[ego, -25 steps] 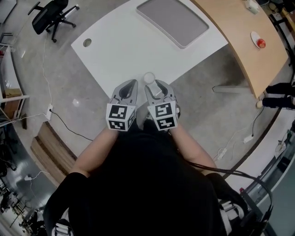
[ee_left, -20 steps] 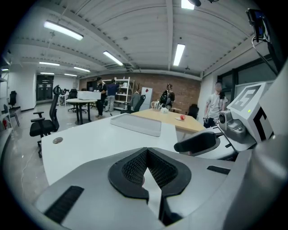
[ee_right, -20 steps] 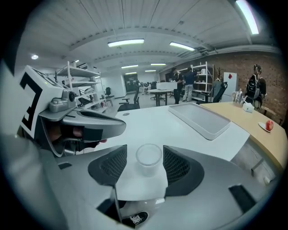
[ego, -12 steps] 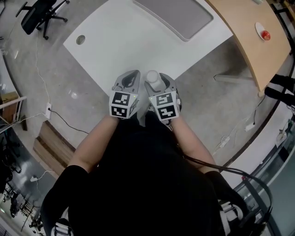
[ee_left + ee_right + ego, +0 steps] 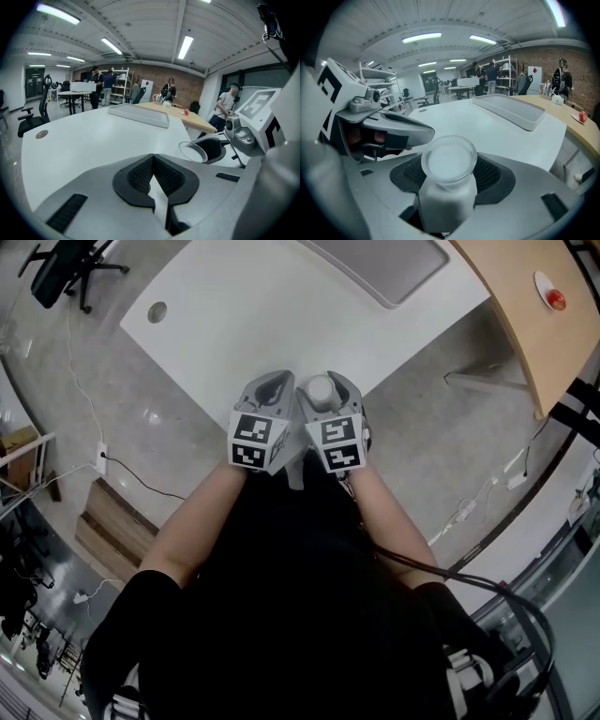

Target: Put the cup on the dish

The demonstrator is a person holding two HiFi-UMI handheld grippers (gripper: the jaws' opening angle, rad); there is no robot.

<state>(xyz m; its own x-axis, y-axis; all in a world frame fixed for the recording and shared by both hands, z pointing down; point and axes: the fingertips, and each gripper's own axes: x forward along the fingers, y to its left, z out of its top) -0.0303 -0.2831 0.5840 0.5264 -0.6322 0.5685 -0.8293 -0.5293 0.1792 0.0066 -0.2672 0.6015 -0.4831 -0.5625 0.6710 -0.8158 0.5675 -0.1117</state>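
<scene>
A large open workroom holds a white table (image 5: pixel 244 324) with a grey tray (image 5: pixel 384 263) on its far part. To the right of it is a wooden table (image 5: pixel 525 324), where the dish (image 5: pixel 551 292) lies with something red on it. The person stands at the near corner of the white table and holds both grippers side by side, close to the body. The right gripper (image 5: pixel 450 161) has its jaws wide apart; they have just been opening. The frosted cup (image 5: pixel 447 197) stands between them with its mouth up, and dark pad shows on each side of its rim. It is well apart from the dish. The left gripper (image 5: pixel 152 157) has its jaws together at the tips and holds nothing.
</scene>
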